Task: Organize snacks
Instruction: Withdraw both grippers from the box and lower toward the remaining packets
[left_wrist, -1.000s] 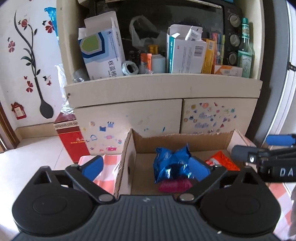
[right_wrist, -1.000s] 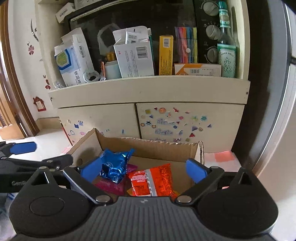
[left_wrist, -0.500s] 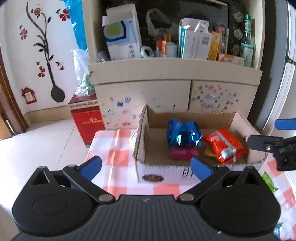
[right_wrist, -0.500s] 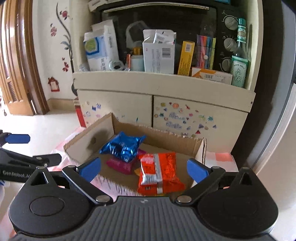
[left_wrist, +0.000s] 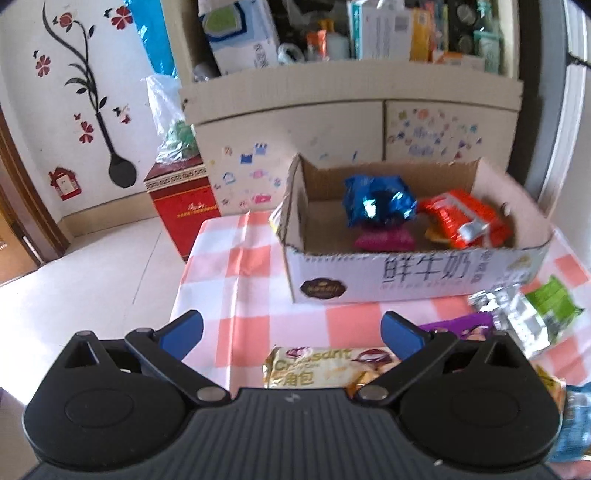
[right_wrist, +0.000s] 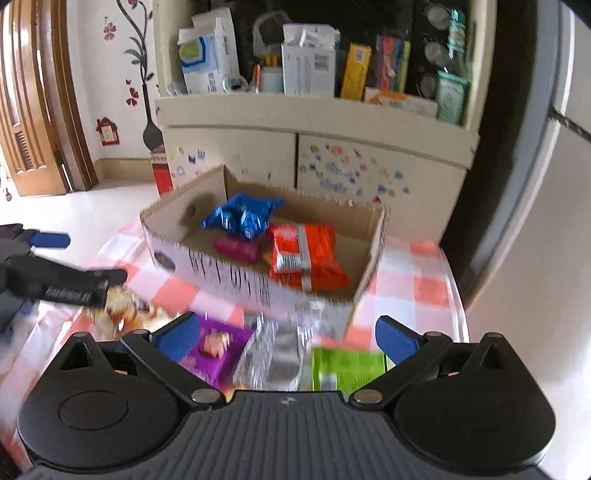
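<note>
A shallow cardboard box (left_wrist: 413, 273) with torn, ragged upper edges and a white printed front wall sits on a pink-and-white checked tablecloth (left_wrist: 236, 266); it serves as the landmark here. Inside it, a crinkled blue foil packet (left_wrist: 376, 201) rests on a flat magenta pouch (left_wrist: 382, 240) near the middle, and a glossy orange-red bag (left_wrist: 461, 221) with a silver band lies toward the box's right end, partly over a yellow-orange wrapper. The left part of the box floor is bare cardboard.

In front of the box, on the cloth, lie loose snacks: a cream croissant packet (left_wrist: 314, 365), a purple packet (right_wrist: 212, 349), and a crumpled silver-and-green packet (left_wrist: 532, 314) close to the box's front right corner. To the left of the box the cloth is free right up to the table edge; behind the box stands a pale cupboard (left_wrist: 332, 122) with stickers on its doors.

The left gripper (left_wrist: 291, 332) hangs in front of the box, above the croissant packet, its blue-padded fingers spread wide and holding nothing. The right gripper (right_wrist: 286, 334) is also spread wide and empty, in front of the box's front right corner, over the purple and silver-green packets, which look blurred in its view.
</note>
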